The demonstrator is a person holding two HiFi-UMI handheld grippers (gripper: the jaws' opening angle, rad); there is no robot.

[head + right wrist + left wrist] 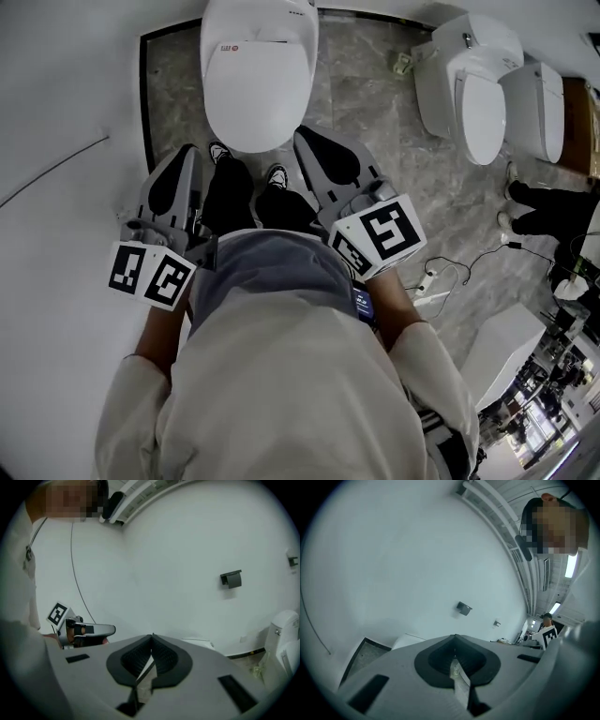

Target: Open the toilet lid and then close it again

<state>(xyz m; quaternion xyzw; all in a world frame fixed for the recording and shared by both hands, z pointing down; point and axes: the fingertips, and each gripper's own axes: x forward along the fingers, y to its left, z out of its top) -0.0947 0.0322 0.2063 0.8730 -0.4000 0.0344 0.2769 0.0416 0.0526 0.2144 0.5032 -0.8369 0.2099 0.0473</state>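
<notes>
The white toilet (255,84) stands against the wall at the top of the head view, its lid down flat. My left gripper (187,155) and right gripper (309,136) are held up in front of my chest, well above the toilet and touching nothing. Both point towards the wall. In the left gripper view the jaws of the left gripper (455,637) meet at the tip with nothing between them, and only a white corner of the toilet (410,641) shows. In the right gripper view the right gripper (152,635) is shut and empty, with the left gripper (86,630) off to its left.
Two more white toilets (483,98) (539,108) stand to the right on the marble floor. Another person's legs (548,202) are at the right edge, with cables (450,272) and a white box (506,347) nearby. A dark holder (232,578) hangs on the wall.
</notes>
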